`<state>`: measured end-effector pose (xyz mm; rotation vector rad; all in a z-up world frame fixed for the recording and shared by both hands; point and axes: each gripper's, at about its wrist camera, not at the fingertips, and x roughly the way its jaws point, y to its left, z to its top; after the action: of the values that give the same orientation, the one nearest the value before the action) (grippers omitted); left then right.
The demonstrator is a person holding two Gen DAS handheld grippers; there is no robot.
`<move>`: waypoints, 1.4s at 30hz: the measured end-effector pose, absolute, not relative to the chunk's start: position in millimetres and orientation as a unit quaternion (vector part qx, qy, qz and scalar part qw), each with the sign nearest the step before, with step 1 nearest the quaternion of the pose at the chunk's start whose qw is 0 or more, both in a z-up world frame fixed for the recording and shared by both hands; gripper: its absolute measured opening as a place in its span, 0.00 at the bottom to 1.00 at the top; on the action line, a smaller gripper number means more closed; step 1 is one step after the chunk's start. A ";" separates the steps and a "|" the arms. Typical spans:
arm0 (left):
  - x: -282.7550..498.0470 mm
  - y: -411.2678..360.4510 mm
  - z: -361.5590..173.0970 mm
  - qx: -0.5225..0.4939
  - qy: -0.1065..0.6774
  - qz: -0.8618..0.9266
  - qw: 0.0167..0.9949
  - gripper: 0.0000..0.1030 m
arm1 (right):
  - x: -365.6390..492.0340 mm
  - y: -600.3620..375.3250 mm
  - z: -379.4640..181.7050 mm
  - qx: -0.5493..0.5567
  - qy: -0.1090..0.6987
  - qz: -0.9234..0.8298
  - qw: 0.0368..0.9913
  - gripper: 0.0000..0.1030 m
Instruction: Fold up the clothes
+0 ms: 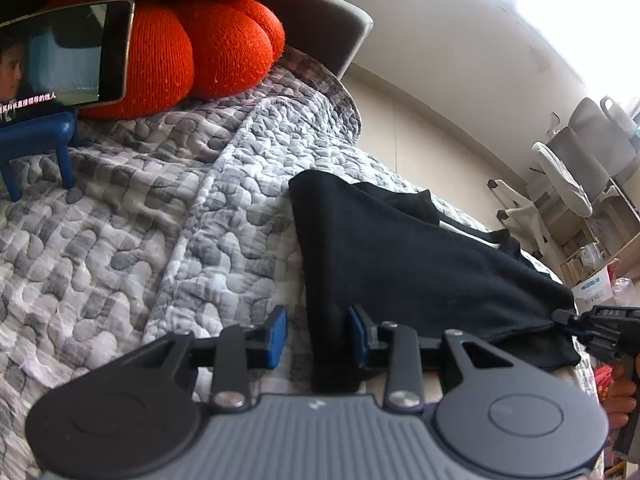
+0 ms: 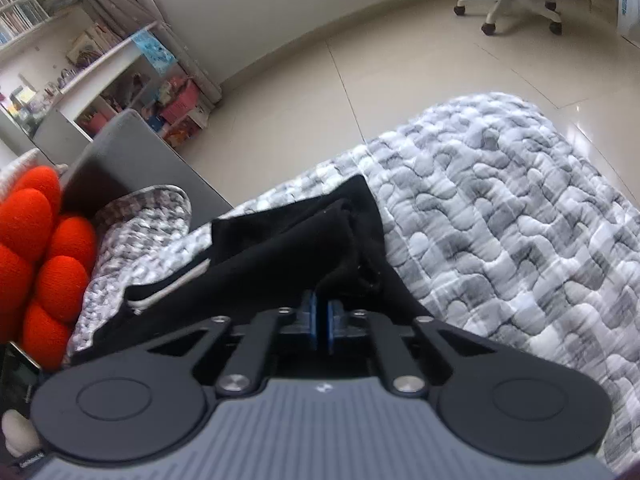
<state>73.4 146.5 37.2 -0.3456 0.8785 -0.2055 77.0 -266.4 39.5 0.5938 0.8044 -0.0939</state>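
Both my wrist cameras sit low and close over the bed (image 1: 120, 240), facing along my fingers; they share the black cloth (image 1: 400, 264) and orange cushion (image 2: 36, 240).

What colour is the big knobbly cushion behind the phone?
The knobbly knitted cushion is bright orange-red, seen best in the left wrist view.

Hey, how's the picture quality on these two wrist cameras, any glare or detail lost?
Left wrist view: the top right corner is blown out white, and the black garment shows almost no folds. Right wrist view: glare on the floor tiles, strong fisheye bending at the edges, and the shelves look soft.
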 end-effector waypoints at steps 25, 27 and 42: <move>67.9 146.8 54.8 -0.110 0.402 -0.085 0.905 0.35 | 45.9 -254.3 68.2 0.163 0.347 -0.094 0.919 0.20; 65.2 139.7 57.4 -0.093 0.390 -0.082 0.913 0.35 | 48.7 -244.4 66.2 0.139 0.348 -0.081 0.924 0.20; 66.8 117.5 45.1 -0.048 0.400 -0.064 0.913 0.36 | 59.1 -226.9 45.2 0.048 0.396 -0.091 0.912 0.30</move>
<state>66.8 117.5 45.1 -0.0981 0.8236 -0.1323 59.1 -226.9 45.2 0.0980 0.8162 -0.1867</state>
